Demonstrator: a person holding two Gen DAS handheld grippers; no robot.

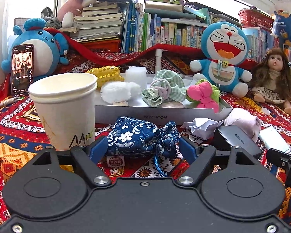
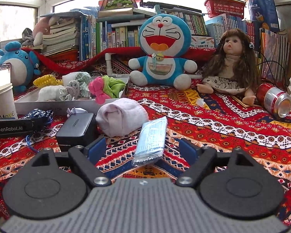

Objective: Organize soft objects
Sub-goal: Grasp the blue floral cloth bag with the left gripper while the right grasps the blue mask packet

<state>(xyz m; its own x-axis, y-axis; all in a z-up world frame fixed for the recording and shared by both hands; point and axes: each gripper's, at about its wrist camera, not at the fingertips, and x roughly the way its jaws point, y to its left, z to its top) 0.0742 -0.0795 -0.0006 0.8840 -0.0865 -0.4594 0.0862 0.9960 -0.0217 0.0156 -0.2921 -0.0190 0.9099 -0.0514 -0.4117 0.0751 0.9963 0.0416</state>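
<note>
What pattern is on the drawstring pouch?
Dark blue pouch with white floral brocade; clearest in left wrist view.

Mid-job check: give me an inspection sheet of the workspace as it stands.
Surface: patterned red cloth.
Job's things: scrunchies and pink bow in white tray; blue brocade pouch between left gripper fingers; rolled pink towel and packaged mask ahead of right gripper.
Clutter: paper cups, grey charger, crumpled paper, soda can, phone.
Grippers: both open, holding nothing.
Cables: black wires behind doll.
Surroundings: Doraemon plush, bookshelves, window.
</note>
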